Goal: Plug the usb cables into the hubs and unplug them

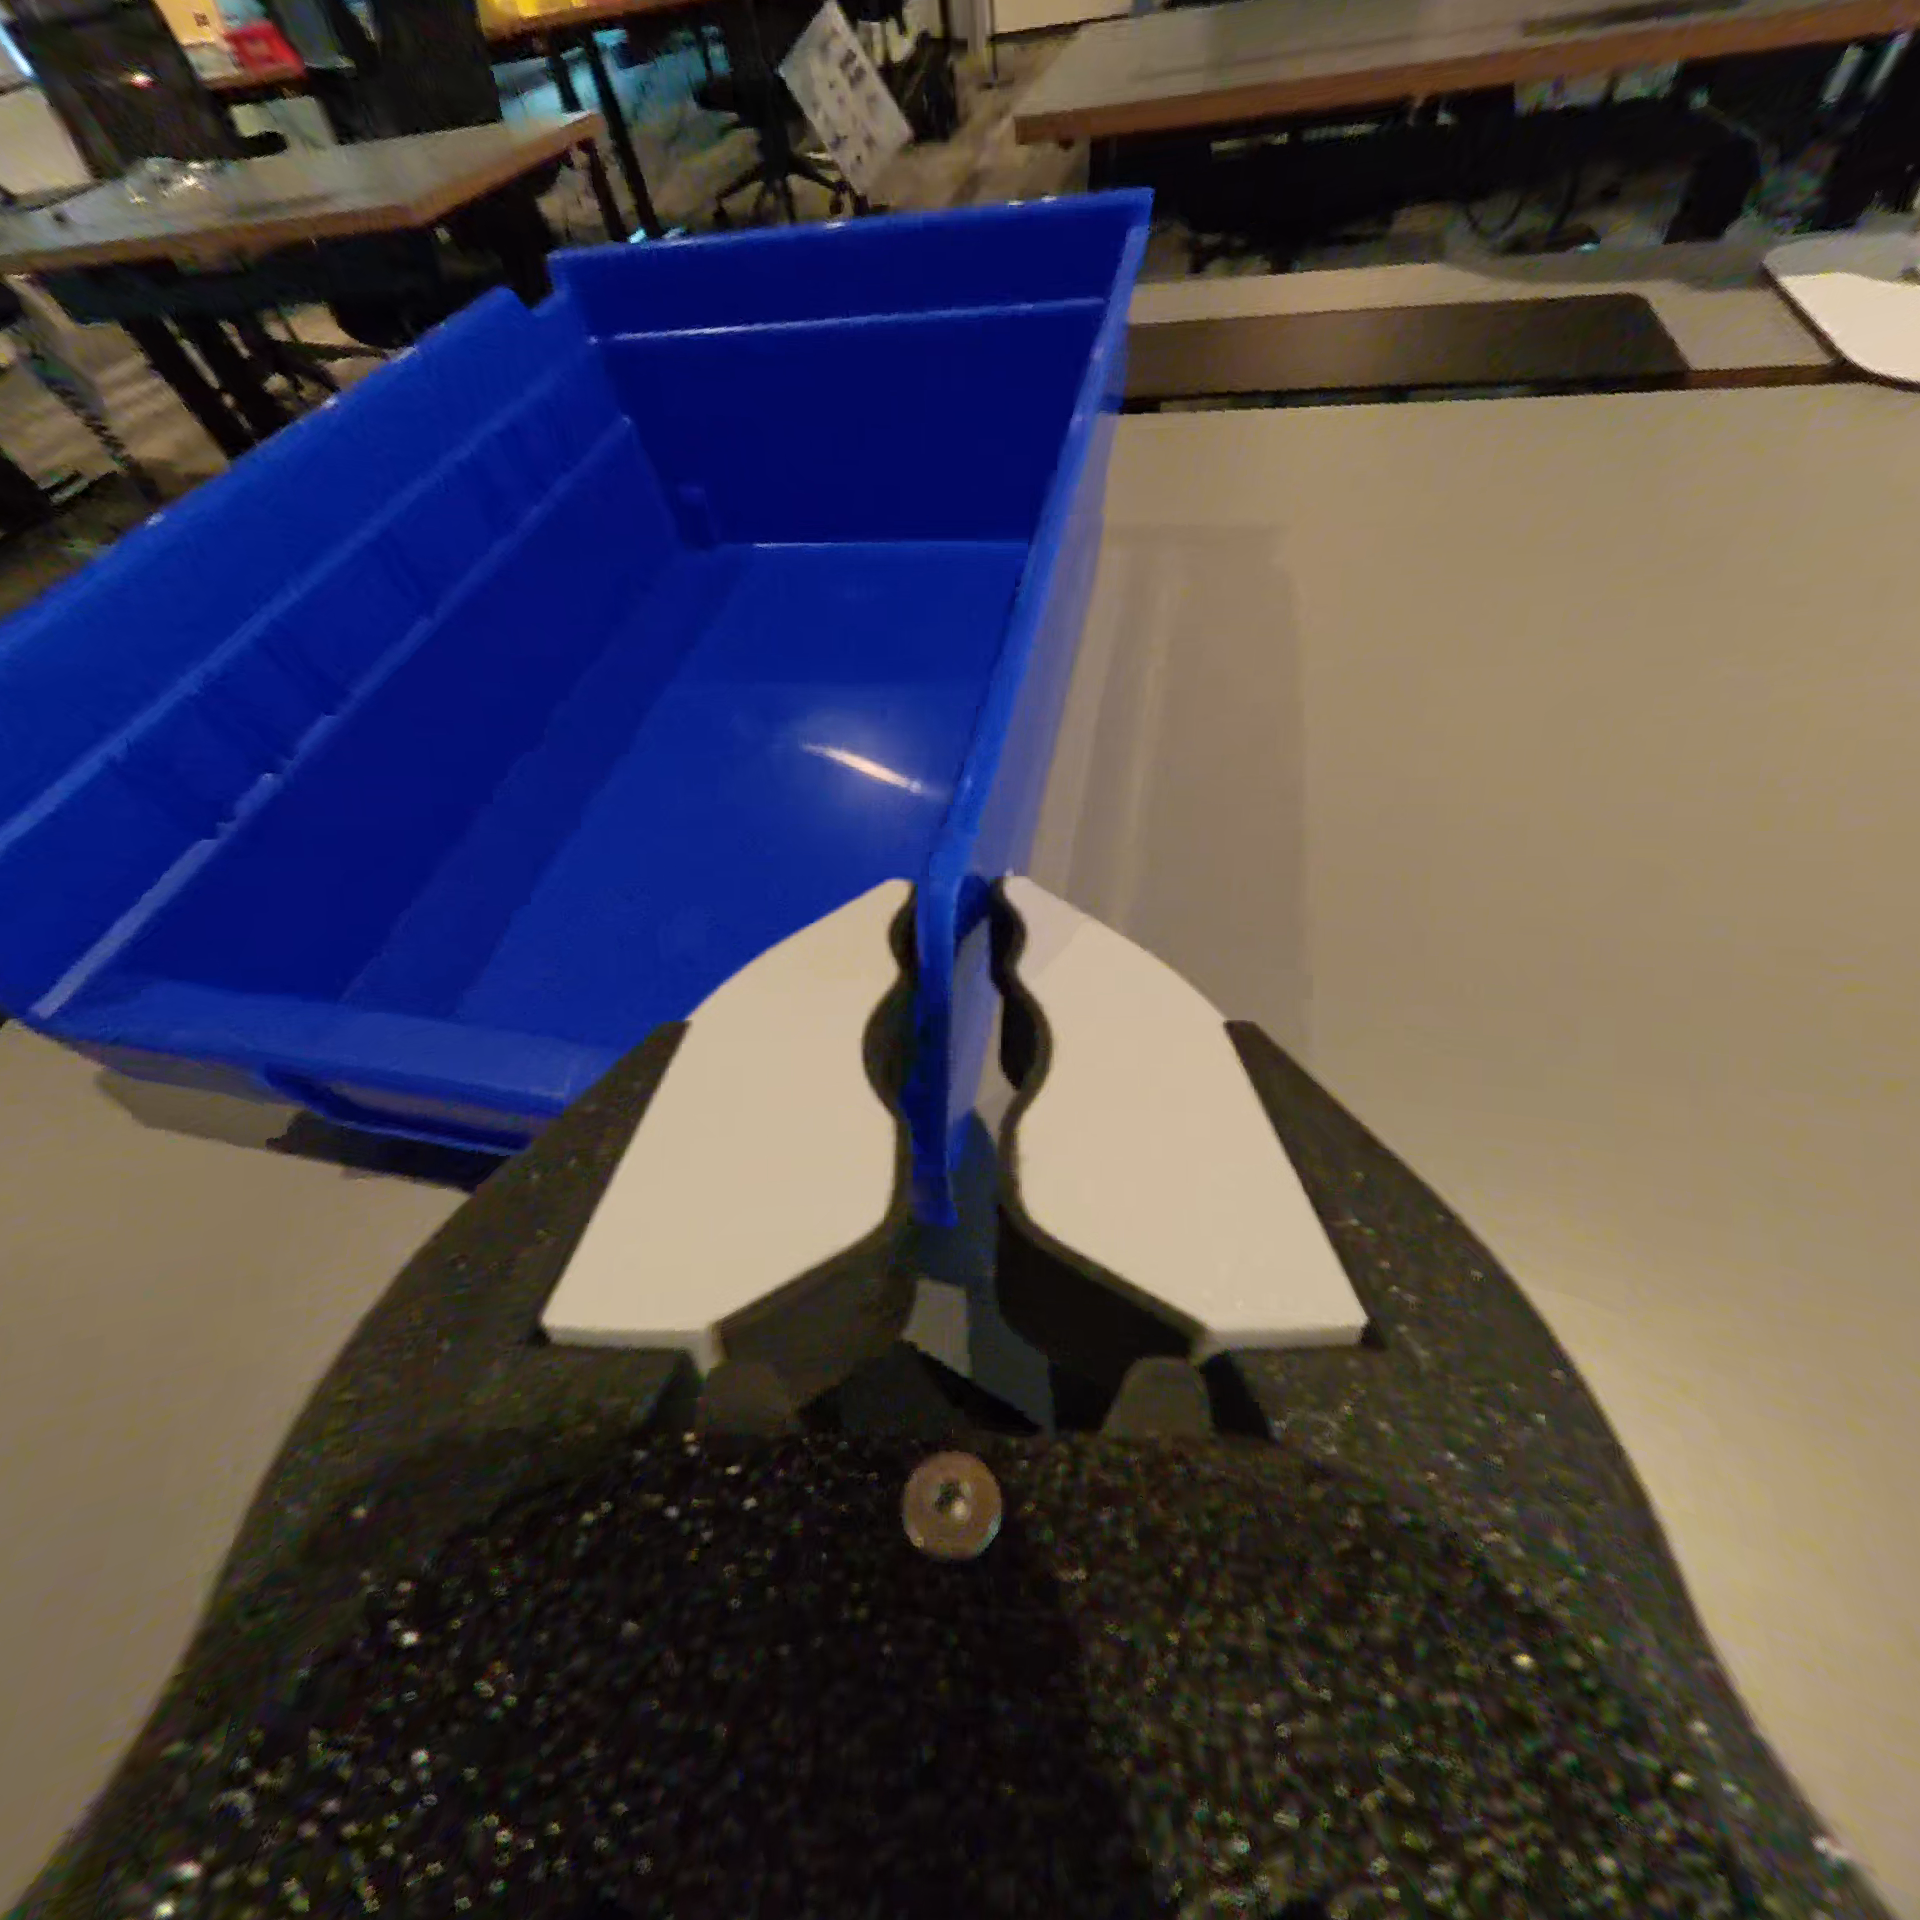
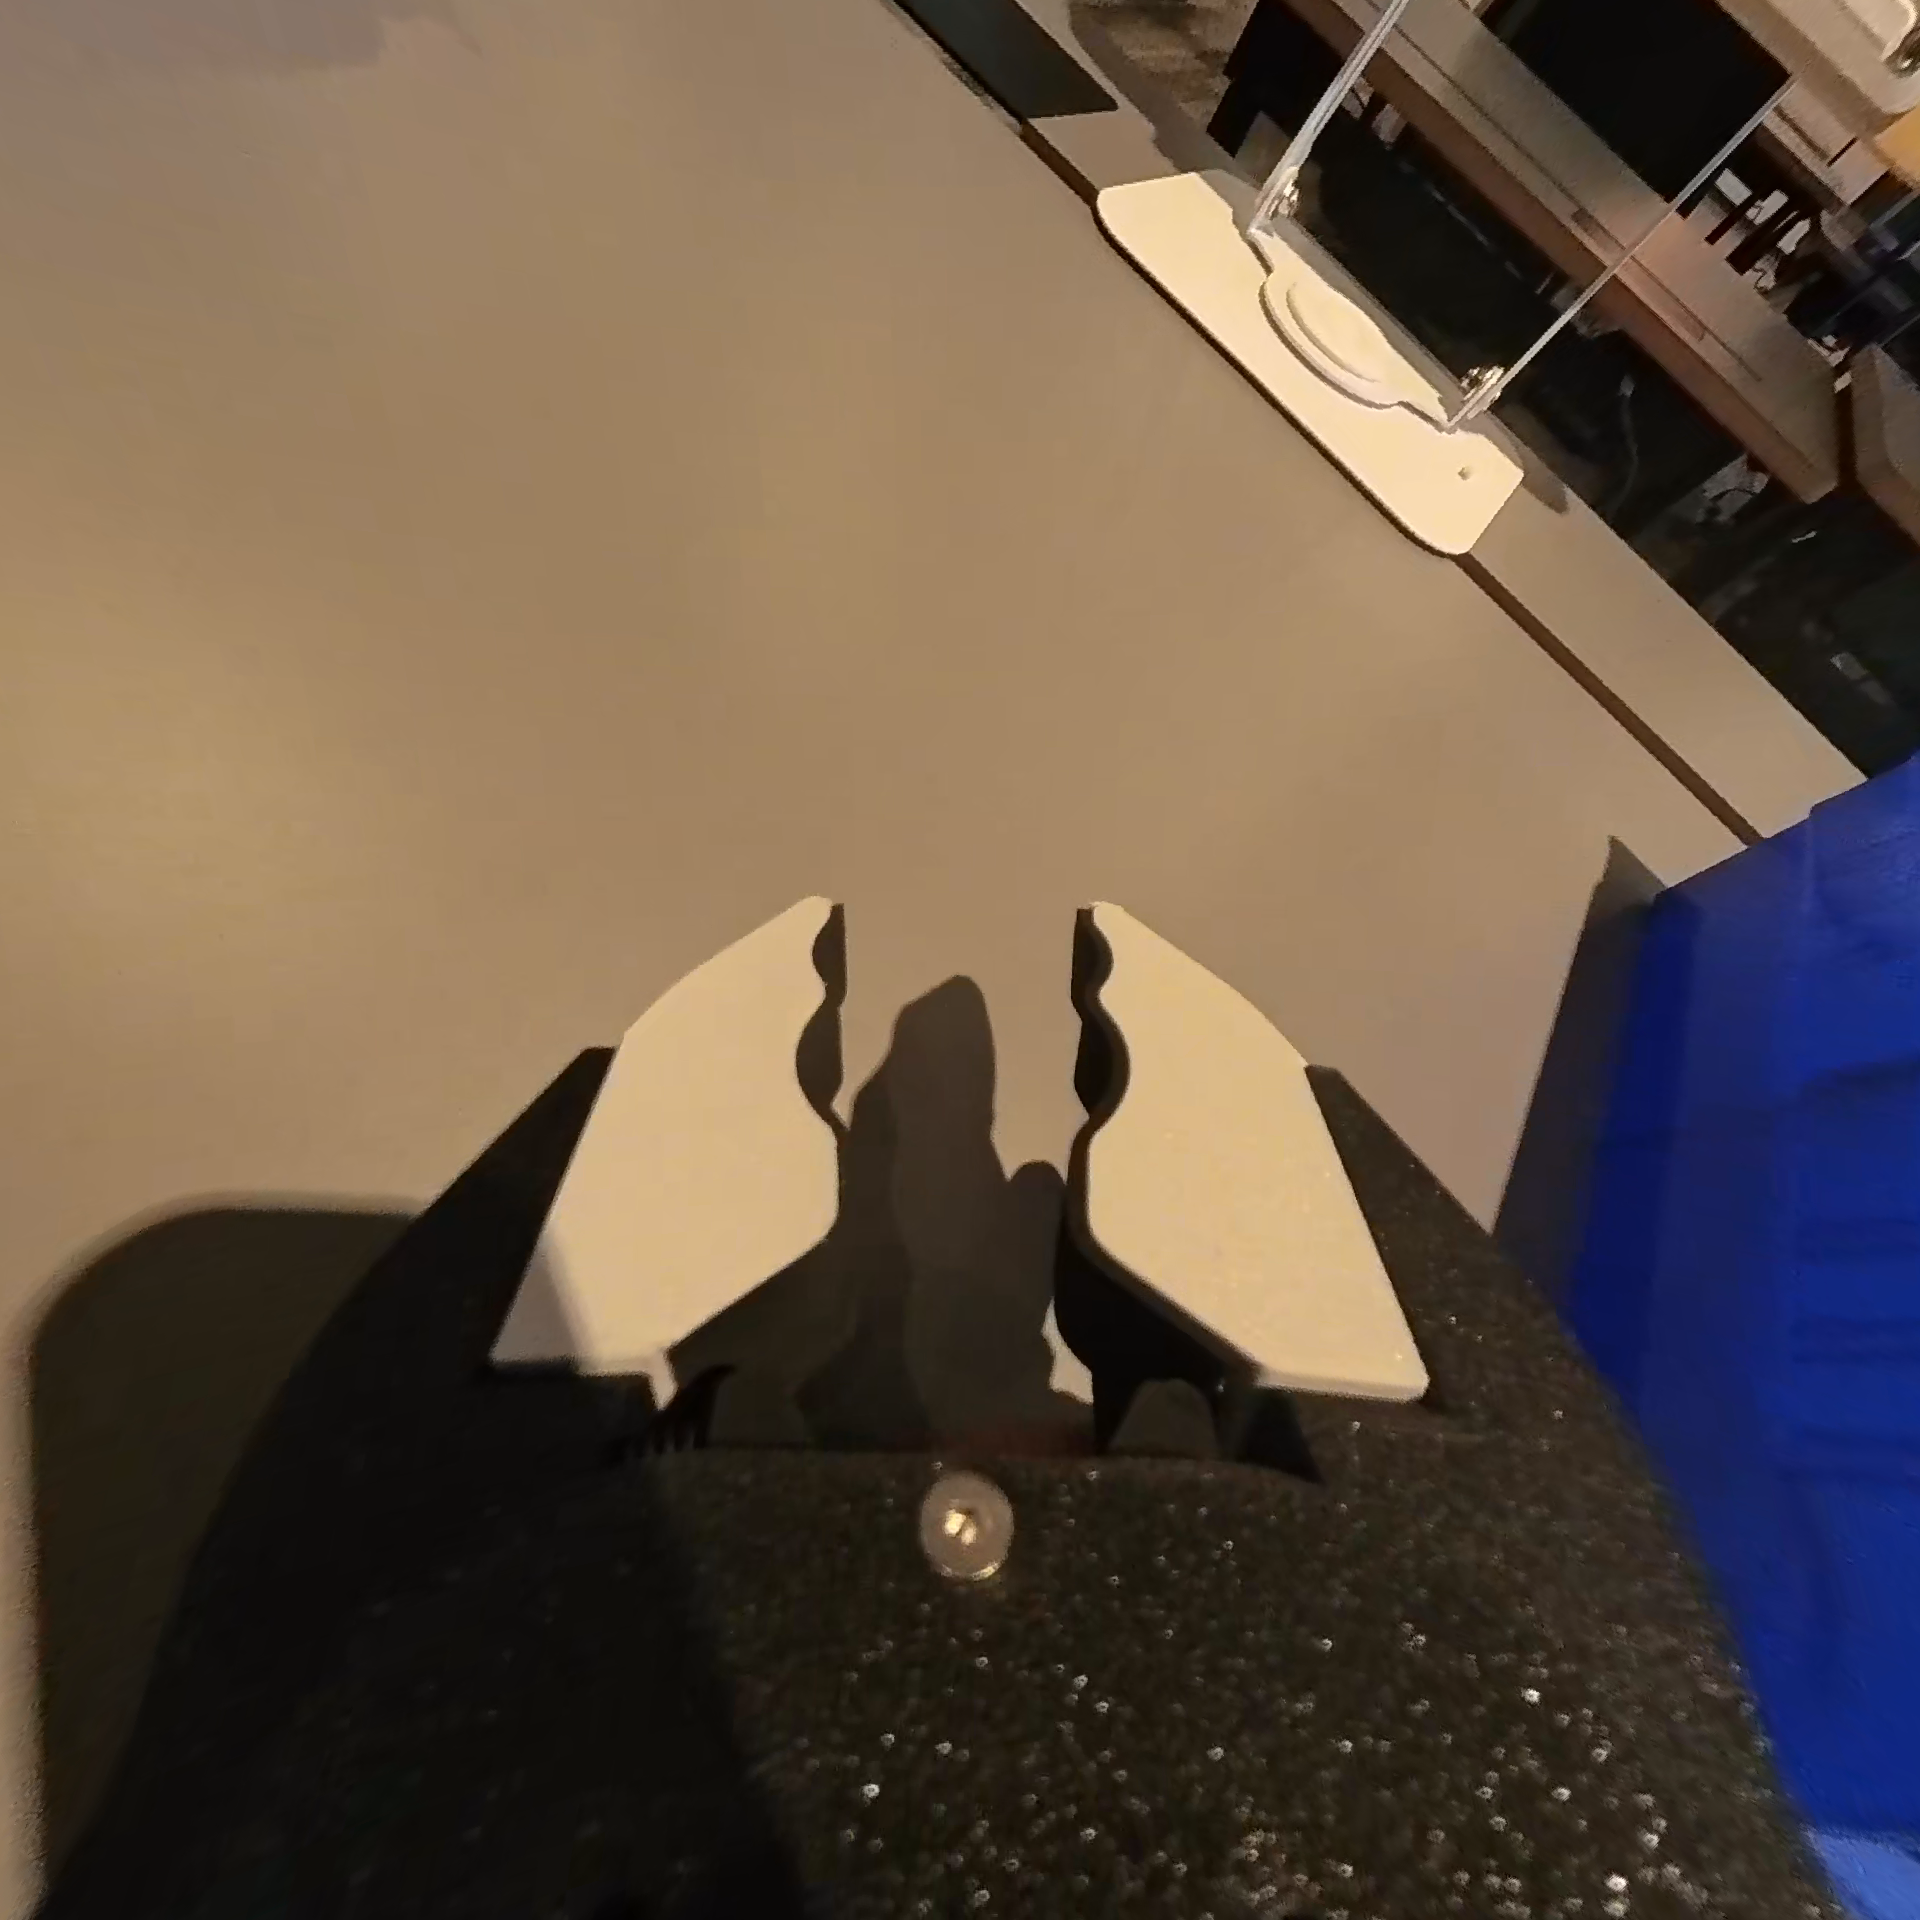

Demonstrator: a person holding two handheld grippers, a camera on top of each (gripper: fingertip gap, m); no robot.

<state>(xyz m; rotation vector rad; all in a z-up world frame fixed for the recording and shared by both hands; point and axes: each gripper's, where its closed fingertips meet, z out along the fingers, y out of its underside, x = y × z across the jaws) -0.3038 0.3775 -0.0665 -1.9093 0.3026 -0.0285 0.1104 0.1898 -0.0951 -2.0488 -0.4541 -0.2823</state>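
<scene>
Left wrist view shows the big blue bin (image 1: 644,665), empty, its right wall running forward from the left claw (image 1: 954,904), which pinches that wall's near corner; no cables or hubs appear in either view, so their place cannot be told. To move it well, I judge, keep the bin level and low over the grey table (image 1: 1507,831). The right claw (image 2: 958,912) is spread, holding nothing, the bin just right of it and a white stand (image 2: 1299,343) far ahead-right; office desks (image 1: 312,197) fill the dim room beyond.

Both grippers, left gripper (image 1: 956,914) and right gripper (image 2: 958,920), are showing speckled black bodies, pale wavy-edged fingers (image 1: 769,1122) and a silver screw (image 1: 951,1507).
</scene>
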